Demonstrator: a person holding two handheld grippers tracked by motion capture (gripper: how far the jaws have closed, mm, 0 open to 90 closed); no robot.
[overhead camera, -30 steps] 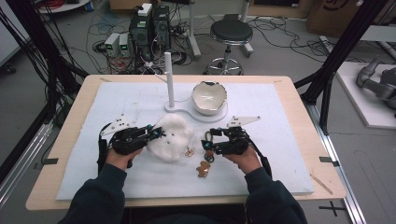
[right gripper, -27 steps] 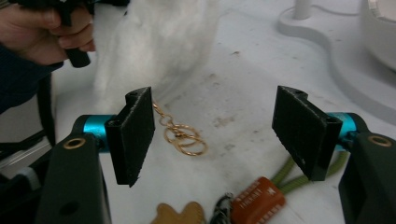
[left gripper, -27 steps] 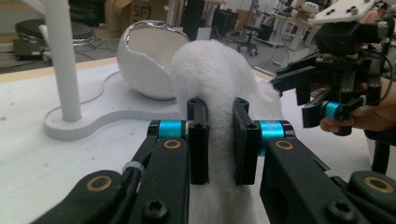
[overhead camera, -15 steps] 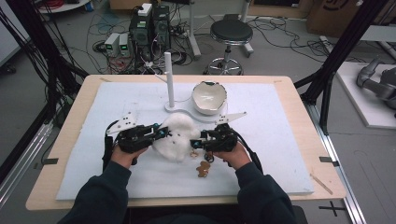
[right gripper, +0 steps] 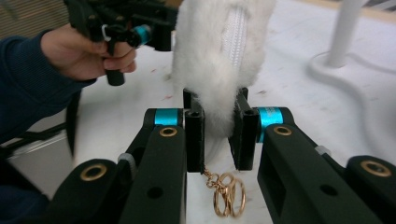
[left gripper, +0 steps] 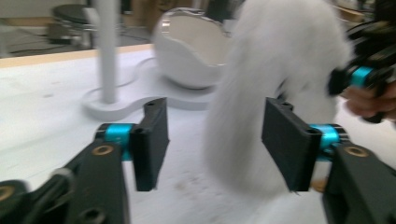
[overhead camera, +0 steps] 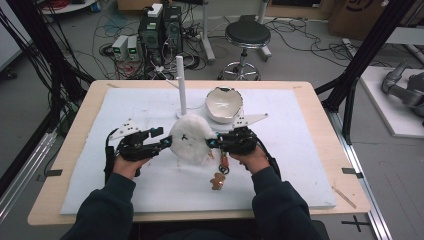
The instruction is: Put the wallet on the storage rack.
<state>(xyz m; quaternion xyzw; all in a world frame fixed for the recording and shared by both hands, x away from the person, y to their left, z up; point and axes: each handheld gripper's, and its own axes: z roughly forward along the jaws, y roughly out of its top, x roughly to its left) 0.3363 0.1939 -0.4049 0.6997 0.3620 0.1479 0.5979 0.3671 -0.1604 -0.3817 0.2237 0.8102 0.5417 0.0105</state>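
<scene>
Pouch: a round, fluffy white fur pouch [overhead camera: 192,140] with a white zipper [right gripper: 236,35] along its edge, held up over the middle of the desk [overhead camera: 305,165] between both grippers.
Right gripper [right gripper: 218,128]: flat black fingers pinch the pouch's furry edge.
Left gripper [left gripper: 215,140]: fingers spread wide, the fur between them; one touches it.
Chain: gold rings [right gripper: 228,193] hang below the pouch.
Stand: smooth white post [overhead camera: 181,85] on a flat base.
Bowl: glossy white, egg-shaped shell [overhead camera: 224,104] beside the post.
</scene>
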